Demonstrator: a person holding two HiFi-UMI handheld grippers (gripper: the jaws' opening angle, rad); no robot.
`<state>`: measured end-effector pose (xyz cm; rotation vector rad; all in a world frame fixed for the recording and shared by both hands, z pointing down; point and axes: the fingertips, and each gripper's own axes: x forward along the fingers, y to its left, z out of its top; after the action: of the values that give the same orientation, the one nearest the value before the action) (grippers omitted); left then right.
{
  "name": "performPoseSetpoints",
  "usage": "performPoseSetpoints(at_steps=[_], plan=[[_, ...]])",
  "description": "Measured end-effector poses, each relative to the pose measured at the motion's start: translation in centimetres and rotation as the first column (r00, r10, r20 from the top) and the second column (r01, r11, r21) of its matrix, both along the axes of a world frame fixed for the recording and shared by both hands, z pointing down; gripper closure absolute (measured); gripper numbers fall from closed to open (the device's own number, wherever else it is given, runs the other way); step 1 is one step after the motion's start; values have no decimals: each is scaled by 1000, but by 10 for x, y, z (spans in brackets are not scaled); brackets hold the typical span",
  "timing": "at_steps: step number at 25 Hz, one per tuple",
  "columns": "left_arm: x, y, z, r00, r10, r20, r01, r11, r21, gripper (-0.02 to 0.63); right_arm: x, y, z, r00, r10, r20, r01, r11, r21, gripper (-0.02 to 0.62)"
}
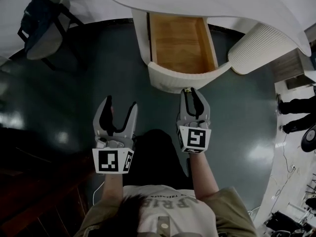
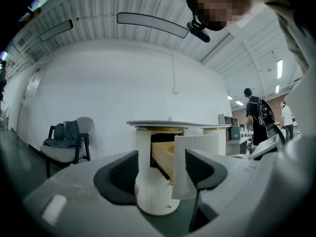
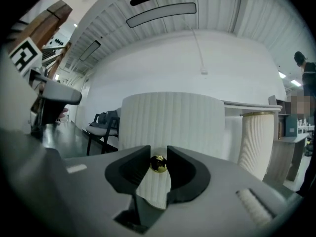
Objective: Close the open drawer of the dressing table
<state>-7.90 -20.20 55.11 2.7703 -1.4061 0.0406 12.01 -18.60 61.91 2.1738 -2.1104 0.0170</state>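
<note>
Now | right gripper [image 1: 191,94] pinches the gold knob [image 3: 158,163] on the drawer [image 1: 187,78] front, likely to push it shut | left gripper [image 1: 121,103] spread, empty, idle alongside

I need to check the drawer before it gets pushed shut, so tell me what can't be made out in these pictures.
- Head view: the tabletop covers the back of the drawer.
- Head view: the right claw hides the knob, seen only in the right gripper view.
- Right gripper view: the drawer's ribbed front blocks its inside.
- Left gripper view: the dark bundle on the chair is too small to identify.
</note>
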Motion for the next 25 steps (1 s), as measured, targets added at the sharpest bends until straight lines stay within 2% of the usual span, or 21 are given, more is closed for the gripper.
performPoseSetpoints(at_steps=[4,8,25], plan=[[-2,-2,13,1000,-5,-28,5,1000,-1,293,0,2,1,999,-11,30,10,999,37,489],[-7,2,21,998,-33,-50,32,999,-15,293,1,1,2,998,-34,56,32,999,39,489],[-8,12,37,1000,-22,13,22,1000,-3,293,2,-16,1,998,-45,49,44,999,12,491]])
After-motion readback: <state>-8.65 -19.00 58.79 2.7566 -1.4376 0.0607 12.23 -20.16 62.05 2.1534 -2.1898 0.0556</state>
